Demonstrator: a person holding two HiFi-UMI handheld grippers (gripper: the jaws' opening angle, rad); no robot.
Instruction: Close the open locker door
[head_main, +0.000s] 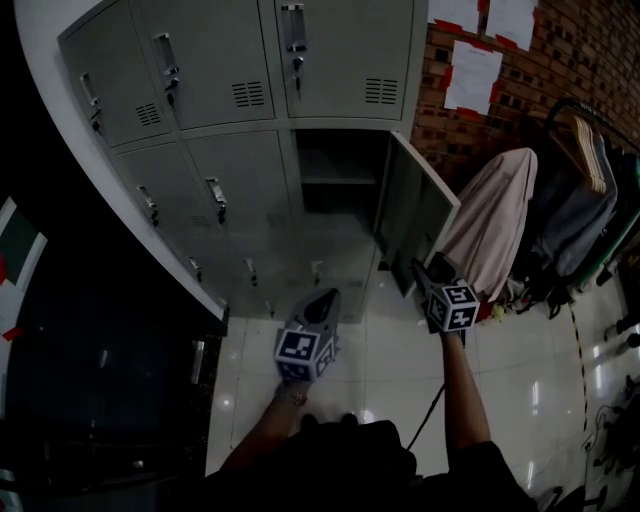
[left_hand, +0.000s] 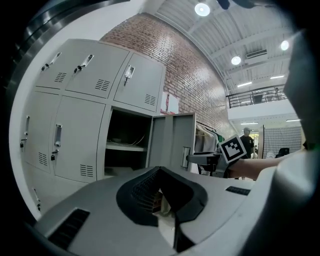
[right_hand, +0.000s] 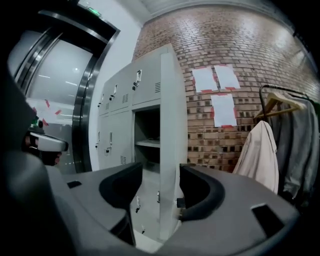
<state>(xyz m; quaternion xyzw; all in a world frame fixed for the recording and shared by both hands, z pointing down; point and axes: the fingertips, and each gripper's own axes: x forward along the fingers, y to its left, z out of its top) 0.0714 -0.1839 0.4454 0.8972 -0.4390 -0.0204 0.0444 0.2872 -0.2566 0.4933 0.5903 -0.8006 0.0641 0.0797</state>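
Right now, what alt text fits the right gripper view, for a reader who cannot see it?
The right tool has its jaws wide apart, framing the open grey locker door, which is seen edge-on; contact cannot be told. Behind it are the locker bank, a brick wall with taped papers, and a hanging beige coat.

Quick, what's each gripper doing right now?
Left gripper: closed, holding nothing.
Right gripper: open, the locker door edge sits between its jaws, not clamped.
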